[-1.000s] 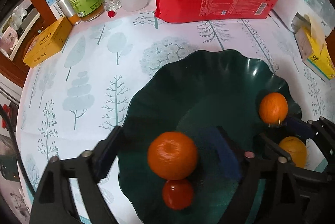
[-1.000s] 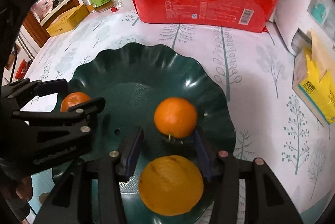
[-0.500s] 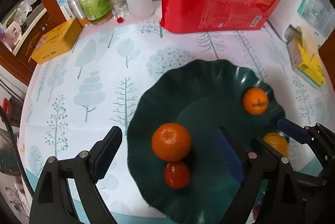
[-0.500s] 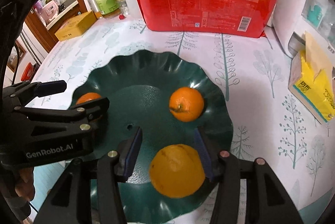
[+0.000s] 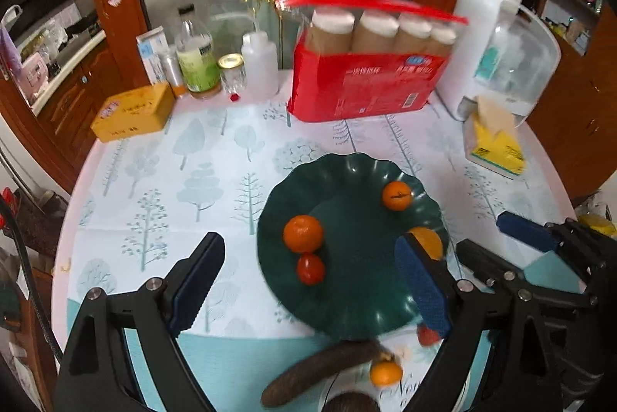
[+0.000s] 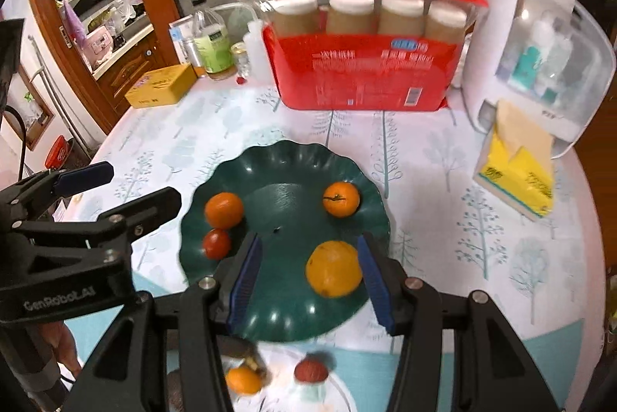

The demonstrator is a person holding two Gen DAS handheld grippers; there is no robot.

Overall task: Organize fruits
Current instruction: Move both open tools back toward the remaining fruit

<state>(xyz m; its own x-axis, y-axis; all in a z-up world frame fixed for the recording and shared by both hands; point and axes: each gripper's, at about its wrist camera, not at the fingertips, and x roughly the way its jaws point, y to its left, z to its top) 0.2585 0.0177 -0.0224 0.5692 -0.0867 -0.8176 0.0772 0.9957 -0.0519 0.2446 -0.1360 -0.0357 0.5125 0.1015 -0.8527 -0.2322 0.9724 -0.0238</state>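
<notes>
Four fruits already sit on the green plate: two small oranges and, a tomato and a big orange. Your right gripper is spread wide and empty above the big orange; your left gripper is spread wide and empty too. What looks left lies on the near side of the plate: a little orange, a reddish fruit and a long dark fruit. I'd judge the next pick is there, so drop one gripper low and straddle a single fruit squarely. The plate's near rim sits close, so approach from your side. The red pack, tissue box and bottles stand well apart.
</notes>
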